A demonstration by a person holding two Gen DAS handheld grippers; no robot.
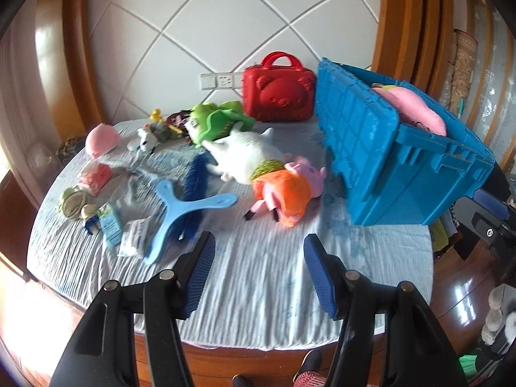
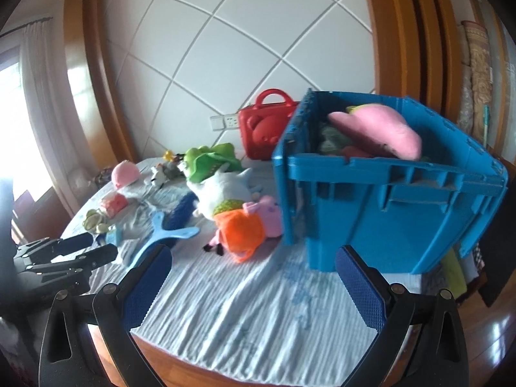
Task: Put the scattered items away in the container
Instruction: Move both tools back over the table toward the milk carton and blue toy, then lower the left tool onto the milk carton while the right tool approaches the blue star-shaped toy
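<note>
**Toys scattered on the bed, crate at its right side**

On the pale blue ribbed bedsheet, a blue plastic storage crate is seen at the right side, and a pink plush cushion is lodged in its open top. Just left of the crate, a pink plush pig in an orange dress is laid on its side, touching a white plush animal behind it. A green plush toy and a red plastic bear-faced case are found farther back, near the wall. A light blue plastic Y-shaped brush with dark blue bristles is spread out to the left, beside small packets and little soft toys.

The left gripper is held above the near edge of the bed, its blue-padded fingers spread apart with nothing between them. The right gripper is likewise held wide apart and empty, the crate being just beyond its right finger.
</note>
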